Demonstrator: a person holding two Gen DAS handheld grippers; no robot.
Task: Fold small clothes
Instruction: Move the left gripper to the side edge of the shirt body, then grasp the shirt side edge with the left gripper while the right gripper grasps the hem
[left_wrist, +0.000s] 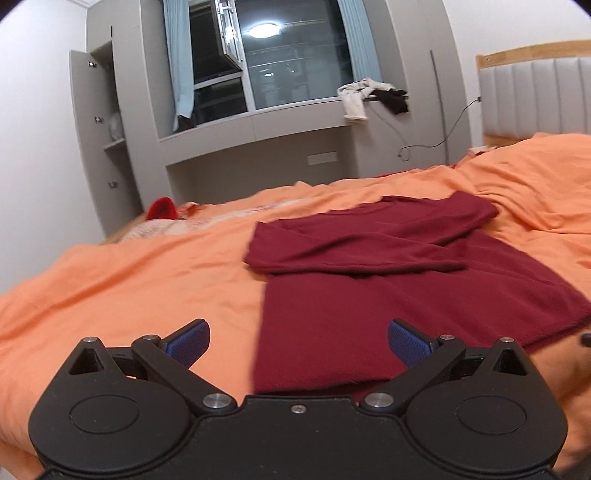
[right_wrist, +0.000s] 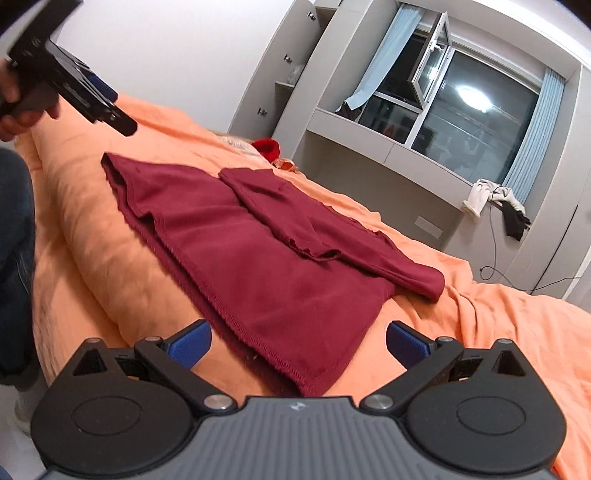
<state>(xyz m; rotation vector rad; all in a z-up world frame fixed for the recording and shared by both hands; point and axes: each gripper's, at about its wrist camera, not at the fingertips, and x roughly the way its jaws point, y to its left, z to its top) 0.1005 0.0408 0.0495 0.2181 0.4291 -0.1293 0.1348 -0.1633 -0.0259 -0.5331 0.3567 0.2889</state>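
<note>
Both grippers are black, with round hubs, silver screws and ribbed blue pads. The left gripper (left_wrist: 298, 341) has a black base; the right gripper (right_wrist: 298, 343) a ribbed grey one. The person wears dark jeans (right_wrist: 14, 236).

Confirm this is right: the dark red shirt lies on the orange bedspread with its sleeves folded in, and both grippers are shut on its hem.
Not quite. The shirt does lie on the bedspread with sleeves folded in, but both wrist views show the left gripper and right gripper open, holding nothing.
</note>
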